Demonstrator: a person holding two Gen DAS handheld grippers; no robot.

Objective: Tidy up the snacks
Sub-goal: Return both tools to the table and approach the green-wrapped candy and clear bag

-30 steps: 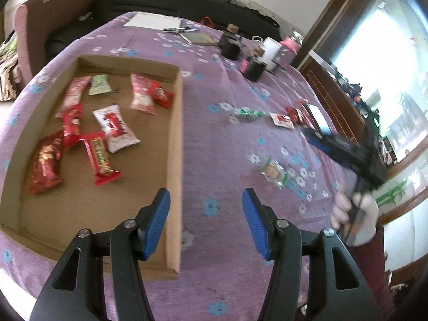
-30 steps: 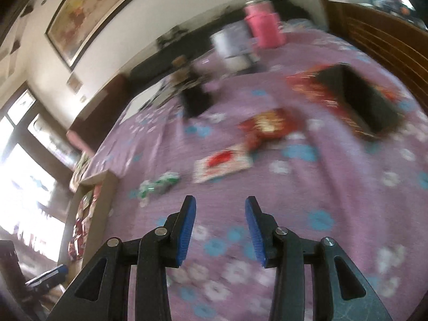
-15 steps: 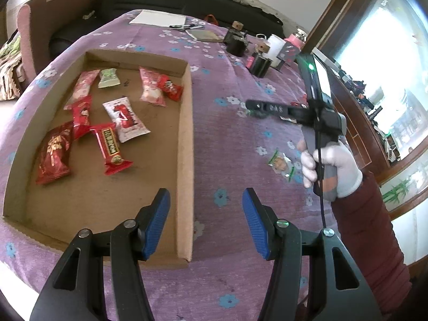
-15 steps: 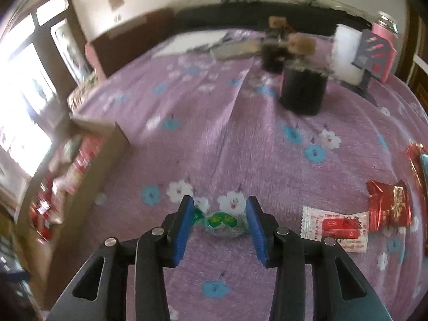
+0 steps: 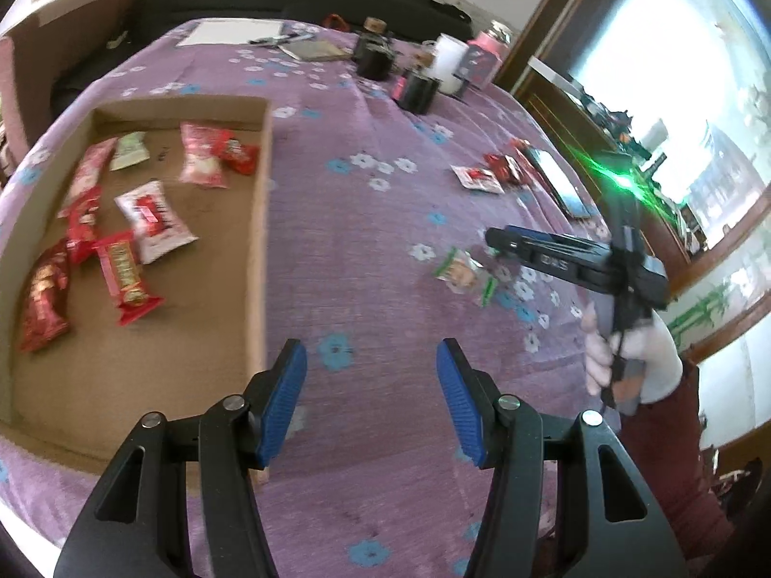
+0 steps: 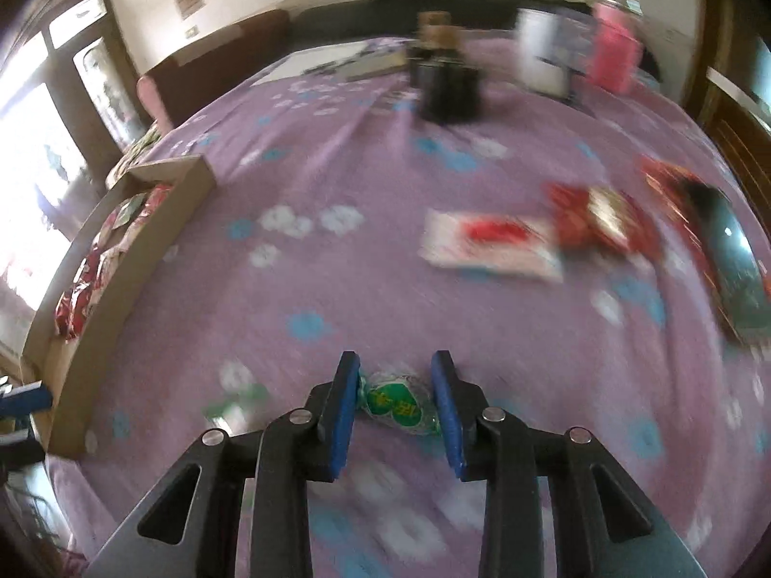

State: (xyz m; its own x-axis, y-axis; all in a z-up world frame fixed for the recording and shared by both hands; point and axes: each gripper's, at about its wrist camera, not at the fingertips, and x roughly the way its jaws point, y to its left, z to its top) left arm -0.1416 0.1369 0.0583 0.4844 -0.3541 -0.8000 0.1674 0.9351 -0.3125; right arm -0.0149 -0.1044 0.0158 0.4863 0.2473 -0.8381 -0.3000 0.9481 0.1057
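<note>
A shallow cardboard box (image 5: pixel 260 221) on the purple flowered cloth holds several red, white and green snack packets (image 5: pixel 154 221). My left gripper (image 5: pixel 371 400) is open and empty, hovering by the box's near right corner. My right gripper (image 6: pixel 395 404) is shut on a small green and clear snack packet (image 6: pixel 397 402) and holds it above the cloth; it also shows at the right of the left wrist view (image 5: pixel 501 241). A green-edged packet (image 5: pixel 462 272) lies on the cloth below it. A white packet (image 6: pixel 491 245) and red packets (image 6: pixel 597 221) lie further right.
Black jars (image 5: pixel 417 91), a white cup (image 5: pixel 450 62), a pink container (image 5: pixel 486 55) and papers (image 5: pixel 231 31) stand at the table's far end. A dark phone or tablet (image 5: pixel 559 183) lies near the right edge. A sofa runs behind the table.
My right gripper closed on the green packet and has lifted it, pulling back toward the near right. The left gripper has stayed open by the box.
</note>
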